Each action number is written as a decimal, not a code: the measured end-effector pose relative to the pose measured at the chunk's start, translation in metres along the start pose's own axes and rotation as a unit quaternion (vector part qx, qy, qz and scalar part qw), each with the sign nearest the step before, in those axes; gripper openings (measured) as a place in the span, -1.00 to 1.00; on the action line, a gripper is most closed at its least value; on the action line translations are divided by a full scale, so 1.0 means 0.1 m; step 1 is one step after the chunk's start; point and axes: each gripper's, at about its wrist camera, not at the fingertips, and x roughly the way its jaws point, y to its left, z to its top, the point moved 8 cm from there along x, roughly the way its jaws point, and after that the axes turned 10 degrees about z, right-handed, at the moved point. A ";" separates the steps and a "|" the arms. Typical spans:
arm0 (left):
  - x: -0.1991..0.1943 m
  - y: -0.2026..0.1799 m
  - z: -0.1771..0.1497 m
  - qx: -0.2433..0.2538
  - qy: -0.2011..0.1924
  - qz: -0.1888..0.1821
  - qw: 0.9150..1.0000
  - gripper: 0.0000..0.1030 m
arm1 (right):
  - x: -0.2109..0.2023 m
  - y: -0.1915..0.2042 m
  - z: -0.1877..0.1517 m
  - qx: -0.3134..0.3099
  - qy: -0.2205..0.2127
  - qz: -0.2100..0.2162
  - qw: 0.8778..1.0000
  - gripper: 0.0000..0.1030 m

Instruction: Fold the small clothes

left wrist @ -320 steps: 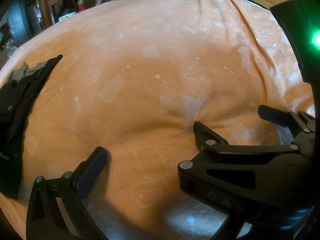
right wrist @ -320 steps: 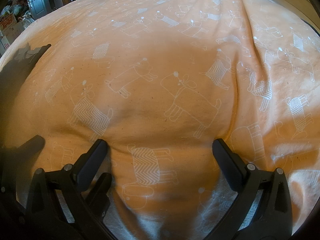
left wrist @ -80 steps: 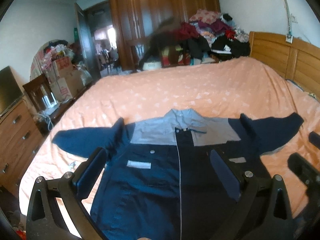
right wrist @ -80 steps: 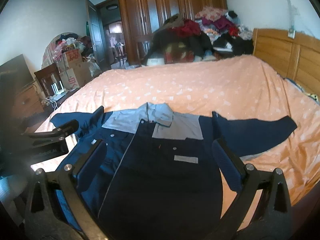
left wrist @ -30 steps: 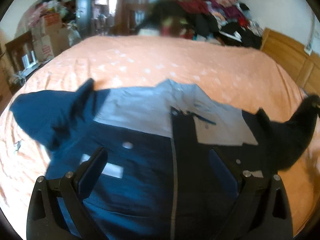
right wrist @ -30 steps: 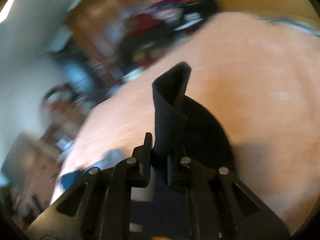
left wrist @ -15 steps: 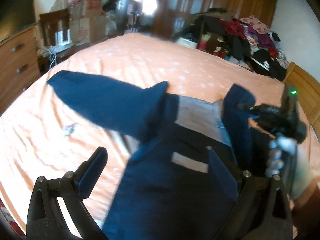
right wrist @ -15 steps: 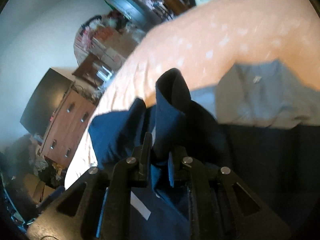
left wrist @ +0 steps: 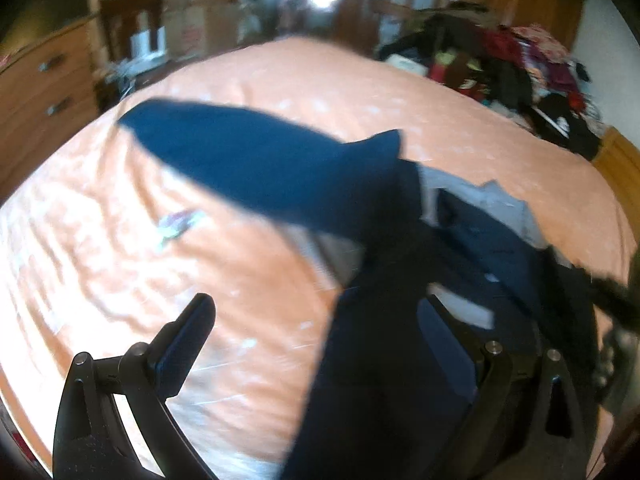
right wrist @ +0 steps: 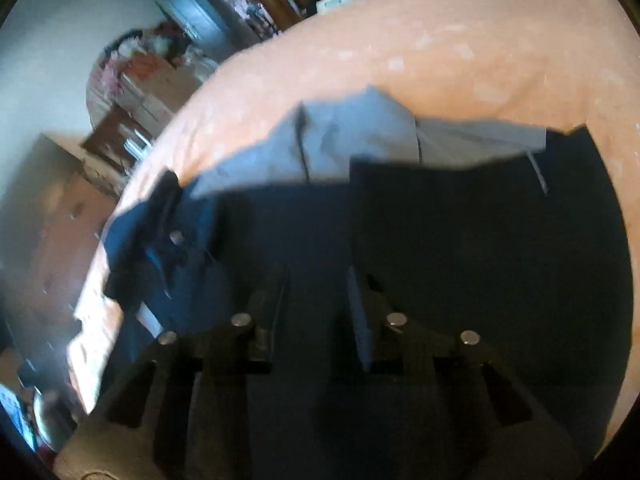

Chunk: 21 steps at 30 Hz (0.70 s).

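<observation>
A navy jacket (right wrist: 280, 232) with a grey yoke (right wrist: 352, 136) lies face up on the orange bedspread (left wrist: 100, 280). Its right side and sleeve (right wrist: 480, 232) are folded inward over the body. My right gripper (right wrist: 316, 300) hovers just over the dark fabric with its fingers parted and nothing pinched between them. In the left wrist view the jacket's left sleeve (left wrist: 248, 160) stretches out flat toward the upper left. My left gripper (left wrist: 316, 332) is open and empty above the jacket's left edge (left wrist: 360, 340). The right gripper (left wrist: 616, 308) shows as a dark blur at the right edge.
A heap of clothes (left wrist: 520, 60) covers the far end of the bed. A wooden dresser (left wrist: 40, 92) and a chair (left wrist: 132, 20) stand beyond the bed's left side. A small shiny scrap (left wrist: 176, 224) lies on the bedspread near the sleeve. The headboard (left wrist: 624, 160) is at the right.
My right gripper carried the right sleeve across over the jacket body, then parted its fingers and let it go. The left gripper swung left toward the spread-out left sleeve.
</observation>
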 end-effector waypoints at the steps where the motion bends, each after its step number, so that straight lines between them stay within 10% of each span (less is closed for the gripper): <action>1: 0.01 0.08 -0.01 -0.006 0.000 0.006 1.000 0.97 | 0.05 0.07 -0.02 -0.010 0.003 0.005 1.000 -0.44; 9: 0.10 0.71 0.03 -0.059 0.008 0.020 0.998 0.97 | 1.06 1.24 0.14 -0.102 0.038 0.090 0.990 -0.15; 12: 0.17 1.01 0.25 -0.084 -0.003 0.017 0.996 0.97 | 1.50 1.19 -0.04 -0.086 0.091 0.083 0.989 0.03; 21: 1.08 1.72 1.18 -0.175 0.029 -0.034 0.984 0.96 | 1.43 1.21 -0.11 -0.078 0.050 0.149 0.984 0.20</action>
